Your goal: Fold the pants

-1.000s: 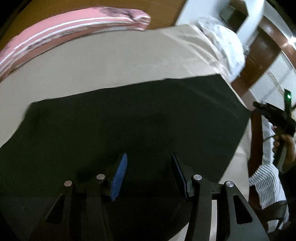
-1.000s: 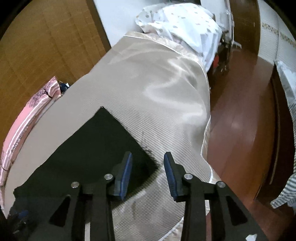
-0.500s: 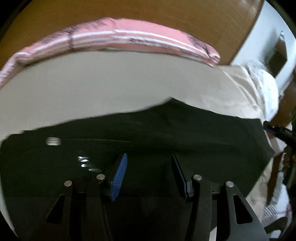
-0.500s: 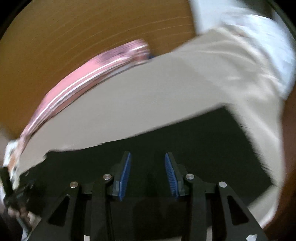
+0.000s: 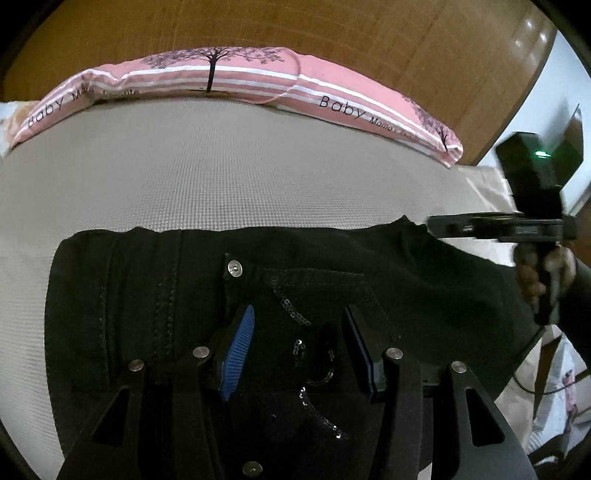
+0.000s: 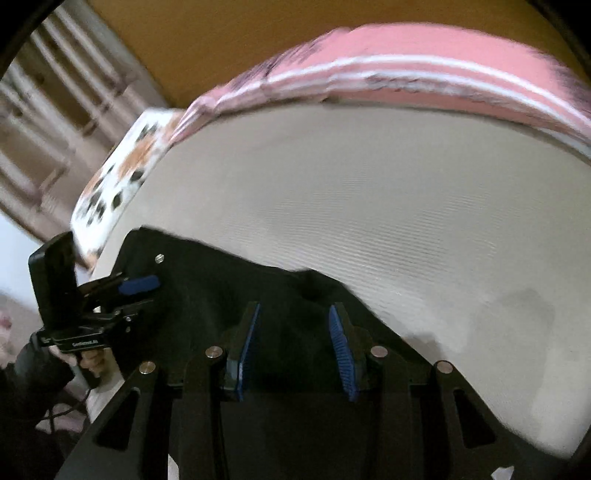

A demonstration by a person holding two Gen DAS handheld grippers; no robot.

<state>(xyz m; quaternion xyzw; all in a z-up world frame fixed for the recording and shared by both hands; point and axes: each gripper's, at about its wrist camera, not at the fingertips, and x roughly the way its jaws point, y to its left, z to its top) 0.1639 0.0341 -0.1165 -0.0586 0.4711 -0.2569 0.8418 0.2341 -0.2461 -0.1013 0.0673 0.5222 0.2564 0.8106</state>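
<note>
Black pants [image 5: 155, 295] spread flat on the beige ribbed bedspread [image 5: 221, 166], near its close edge, long axis running left to right across both wrist views; pink striped pillows [image 5: 236, 77] well beyond, along the wooden headboard [image 5: 332, 33]. Waistband end with the metal snap button [image 5: 235, 267] and a sequin trim (on the pocket, apparently) directly under the left gripper [image 5: 297, 345]; leg portion stretching rightward toward the right gripper [image 6: 293, 349].

Left gripper tilted steeply down over the waist area, jaws parted, blue pads clear of each other with only cloth seen beneath, nothing pinched. Right gripper likewise angled down over the dark cloth further along, jaws parted somewhat narrower, nothing clamped; view blurred, so contact with the fabric impossible to judge.

Each hand thus nearest its own end of the garment: left at the waist, right along the leg. Likely next: descending onto the near edge at both stations and carrying it over. A person's hand [image 5: 543, 273] wrapped around the right tool's handle, dark sleeve behind.
</note>
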